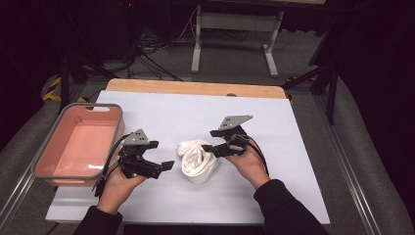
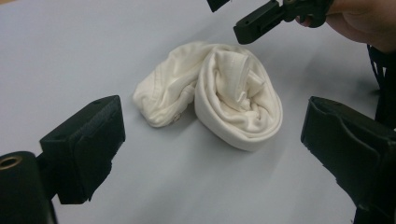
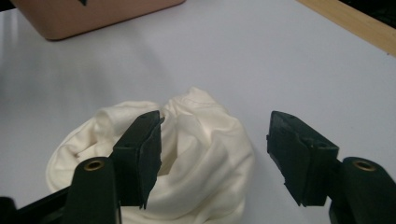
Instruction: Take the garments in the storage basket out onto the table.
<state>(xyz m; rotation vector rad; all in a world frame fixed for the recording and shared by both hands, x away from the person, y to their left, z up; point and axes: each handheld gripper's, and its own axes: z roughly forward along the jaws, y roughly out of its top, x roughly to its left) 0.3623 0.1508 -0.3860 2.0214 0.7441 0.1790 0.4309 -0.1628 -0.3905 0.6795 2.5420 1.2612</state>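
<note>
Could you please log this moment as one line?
left gripper: open, beside cloth | right gripper: open, at cloth | rolled white cloth bundle: on white table | pink plastic bin: empty

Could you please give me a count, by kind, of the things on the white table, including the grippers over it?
Crumpled white cloth bundle: 1
Pink plastic bin with a grey rim: 1
Black two-jaw grippers: 2, the left gripper and the right gripper, both open beside the cloth
Total: 4
</note>
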